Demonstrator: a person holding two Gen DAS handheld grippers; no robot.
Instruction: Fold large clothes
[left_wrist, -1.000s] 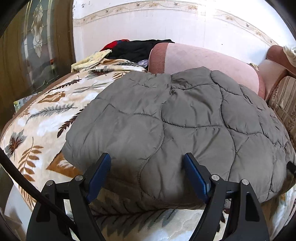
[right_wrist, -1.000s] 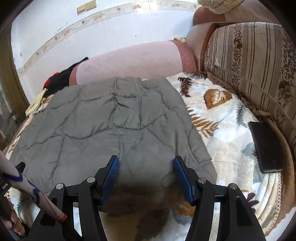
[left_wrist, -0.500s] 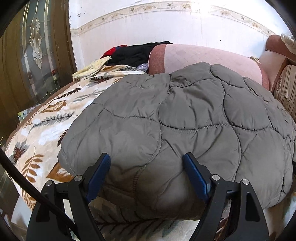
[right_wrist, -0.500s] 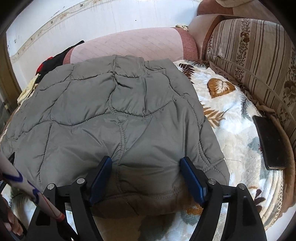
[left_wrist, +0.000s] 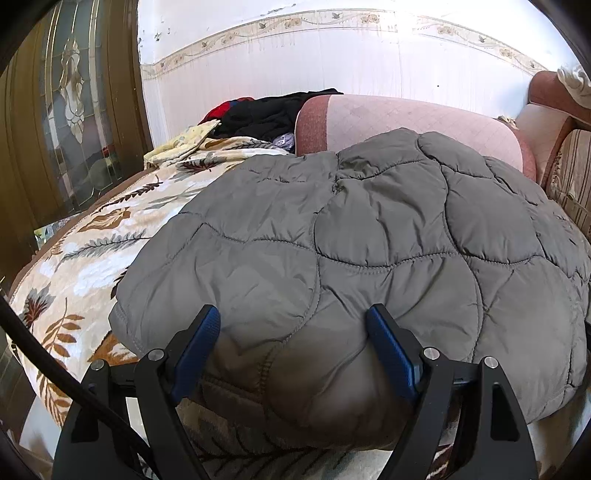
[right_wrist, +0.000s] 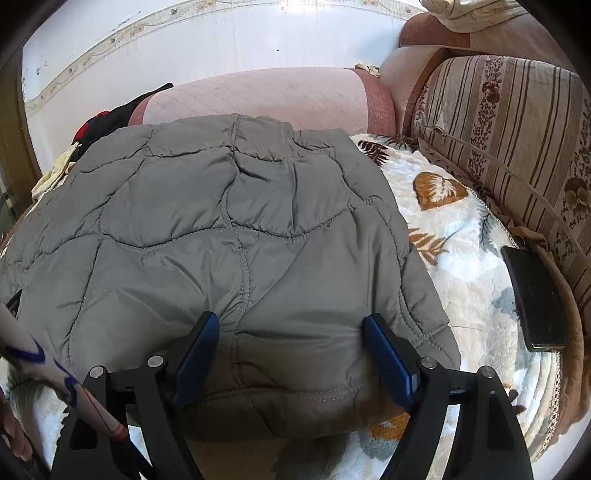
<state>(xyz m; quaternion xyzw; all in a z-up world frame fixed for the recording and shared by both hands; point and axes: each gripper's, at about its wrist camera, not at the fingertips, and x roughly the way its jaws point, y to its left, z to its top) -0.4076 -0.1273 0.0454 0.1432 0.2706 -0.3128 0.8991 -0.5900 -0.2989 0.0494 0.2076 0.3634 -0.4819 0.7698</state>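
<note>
Straddling the near edge of the grey jacket (left_wrist: 369, 229), my left gripper (left_wrist: 293, 325) stands wide, pads pressing nothing. My right gripper (right_wrist: 291, 328) has just been opening and is wide too, the jacket's hem between its fingers (right_wrist: 388, 354) but ungripped. The jacket lies folded on the leaf-print blanket (right_wrist: 454, 236). A phone (right_wrist: 535, 299) rests right. Beyond sit a pink bolster (left_wrist: 406, 118) and dark clothes (left_wrist: 273, 114).
</note>
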